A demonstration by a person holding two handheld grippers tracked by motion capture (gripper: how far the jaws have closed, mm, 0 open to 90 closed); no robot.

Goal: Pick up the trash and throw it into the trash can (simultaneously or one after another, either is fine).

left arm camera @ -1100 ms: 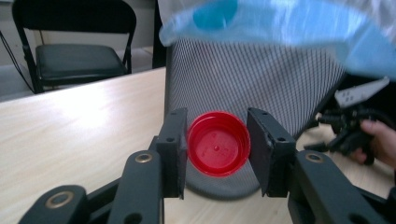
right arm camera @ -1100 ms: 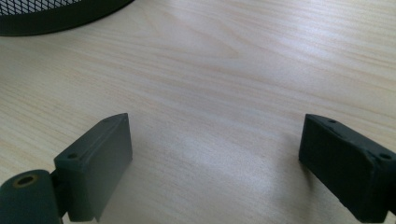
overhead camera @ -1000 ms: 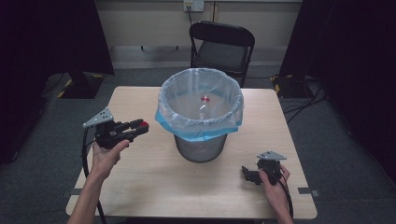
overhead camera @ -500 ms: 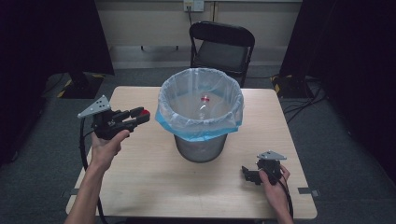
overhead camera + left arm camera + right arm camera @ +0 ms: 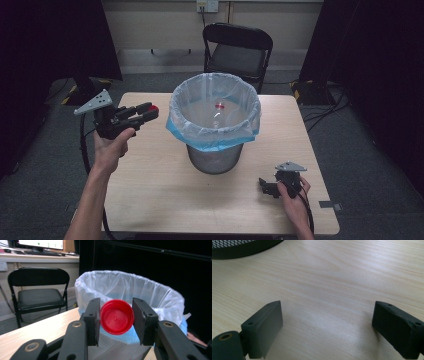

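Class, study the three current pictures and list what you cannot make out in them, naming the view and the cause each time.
1. High view: the object inside the lined bin, with a red spot, is too small and blurred by the liner to identify.
2. Left gripper view: the bin's inside is hidden by its rim; the red cap shows no readable marking.
3. Right gripper view: the bin's mesh base is cut off by the top edge.
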